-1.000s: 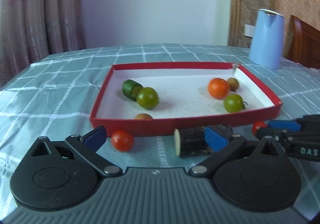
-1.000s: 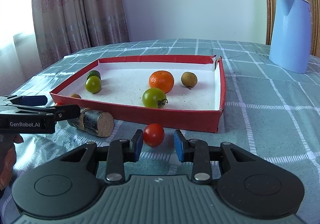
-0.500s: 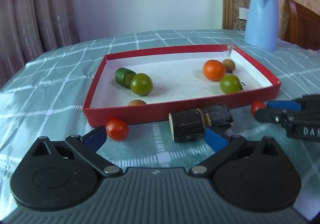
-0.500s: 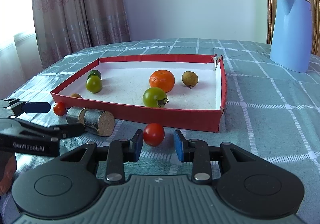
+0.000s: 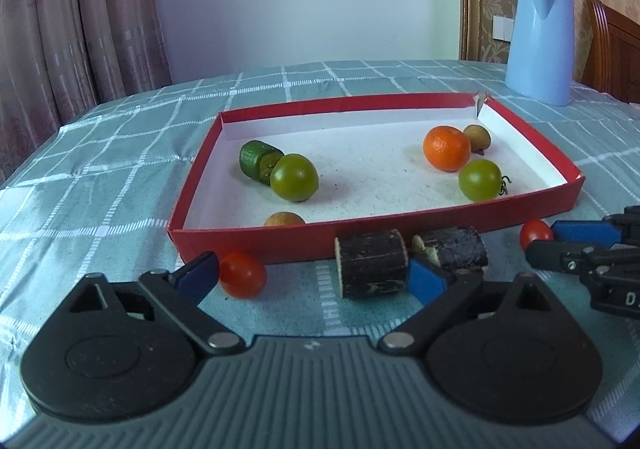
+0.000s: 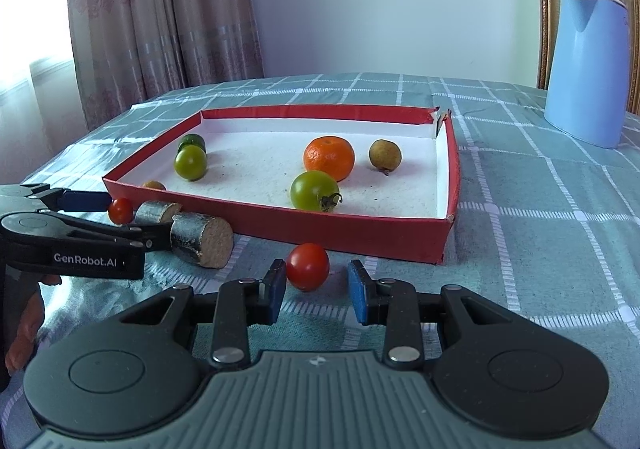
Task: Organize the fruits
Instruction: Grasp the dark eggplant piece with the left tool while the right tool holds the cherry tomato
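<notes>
A red tray (image 5: 532, 153) (image 6: 450, 169) holds an orange (image 5: 447, 148) (image 6: 329, 157), two green tomatoes (image 5: 294, 177) (image 5: 480, 180), a green cucumber piece (image 5: 256, 161) and two brown longans (image 5: 477, 137) (image 5: 284, 219). In front of the tray lie two dark sugarcane pieces (image 5: 372, 263) (image 5: 452, 248) and two cherry tomatoes. My left gripper (image 5: 312, 275) is open wide, with one cherry tomato (image 5: 242, 274) by its left finger and a cane piece by its right. My right gripper (image 6: 316, 291) is open, with the other cherry tomato (image 6: 307, 266) between its fingertips.
A light blue kettle (image 5: 540, 43) (image 6: 586, 65) stands at the back right on the green checked tablecloth (image 5: 100, 185). A wooden chair (image 5: 612, 49) is behind it. Curtains hang at the left.
My left gripper has drawn back and risen a little, so both cane pieces now show in front of it. My right gripper has stayed around its cherry tomato.
</notes>
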`<state>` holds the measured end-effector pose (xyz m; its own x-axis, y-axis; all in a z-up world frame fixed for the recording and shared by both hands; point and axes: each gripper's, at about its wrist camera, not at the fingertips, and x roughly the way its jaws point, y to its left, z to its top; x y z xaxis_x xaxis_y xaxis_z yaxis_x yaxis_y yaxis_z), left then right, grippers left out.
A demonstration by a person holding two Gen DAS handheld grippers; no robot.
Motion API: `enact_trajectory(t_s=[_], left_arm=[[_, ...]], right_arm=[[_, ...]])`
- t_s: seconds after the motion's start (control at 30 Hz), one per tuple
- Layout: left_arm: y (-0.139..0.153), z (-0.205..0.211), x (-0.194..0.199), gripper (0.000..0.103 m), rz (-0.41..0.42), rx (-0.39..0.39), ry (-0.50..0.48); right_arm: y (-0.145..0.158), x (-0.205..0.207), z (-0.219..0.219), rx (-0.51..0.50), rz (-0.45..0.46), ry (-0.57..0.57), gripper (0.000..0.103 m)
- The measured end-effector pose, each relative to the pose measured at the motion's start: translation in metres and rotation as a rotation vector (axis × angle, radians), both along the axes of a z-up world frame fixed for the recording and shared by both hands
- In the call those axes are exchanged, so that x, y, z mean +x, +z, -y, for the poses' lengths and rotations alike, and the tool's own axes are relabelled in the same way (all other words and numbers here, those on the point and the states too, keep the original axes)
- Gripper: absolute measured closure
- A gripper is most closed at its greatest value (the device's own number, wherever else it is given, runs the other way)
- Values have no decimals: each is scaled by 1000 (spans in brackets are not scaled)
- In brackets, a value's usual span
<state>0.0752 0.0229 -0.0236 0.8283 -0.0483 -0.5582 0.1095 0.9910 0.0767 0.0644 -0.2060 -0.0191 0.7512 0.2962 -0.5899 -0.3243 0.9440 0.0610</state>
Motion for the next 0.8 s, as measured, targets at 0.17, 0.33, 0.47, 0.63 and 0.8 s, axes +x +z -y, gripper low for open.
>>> enact_trajectory(t_s=[0.17,0.33,0.47,0.63,0.8], left_arm=[[1,1,-4,20,25,12,2],[1,1,-5,26,35,10,7],[2,-1,-7,36,48,4,15],[5,-2,-13,60,83,-5,6],[6,-1,-15,69,95,-6,-9]], right_arm=[[-1,-1,-9,-41,4,3,70],[-1,-1,-14,-60,6,0,70],[-1,-1,-15,-67,10,0,70],[-1,-1,-14,-52,13,-6,72],[0,-1,-12,-42,14,-15,72]])
